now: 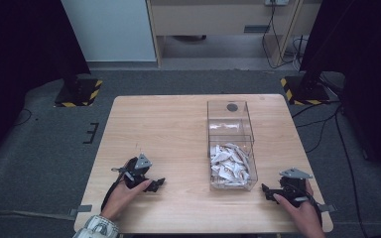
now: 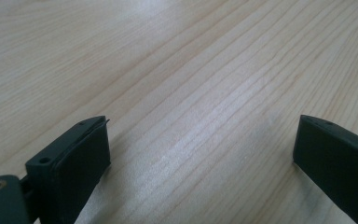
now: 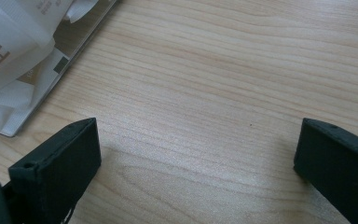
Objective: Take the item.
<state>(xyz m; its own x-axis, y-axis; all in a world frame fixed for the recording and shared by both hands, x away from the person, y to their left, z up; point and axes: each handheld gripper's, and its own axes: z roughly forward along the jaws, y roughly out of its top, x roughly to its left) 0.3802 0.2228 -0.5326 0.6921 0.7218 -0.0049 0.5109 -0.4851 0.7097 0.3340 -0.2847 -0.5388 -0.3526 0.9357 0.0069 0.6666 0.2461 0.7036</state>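
Wooden table point(image 1: 178, 129), grey floor | clear box point(image 1: 230, 144) of white packets point(image 1: 229, 166) seen centre-right, untouched | left gripper point(image 1: 158, 183) lower left, right gripper point(image 1: 266, 189) lower right, jaws apart, nothing held | no progress judged.

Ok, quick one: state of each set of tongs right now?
Left tongs: open, holding nothing, bare wooden table between the jaws.
Right tongs: open, holding nothing, beside the clear box of white packets.

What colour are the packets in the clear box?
White with some brown print; the packets in the clear box show best in the right gripper view.
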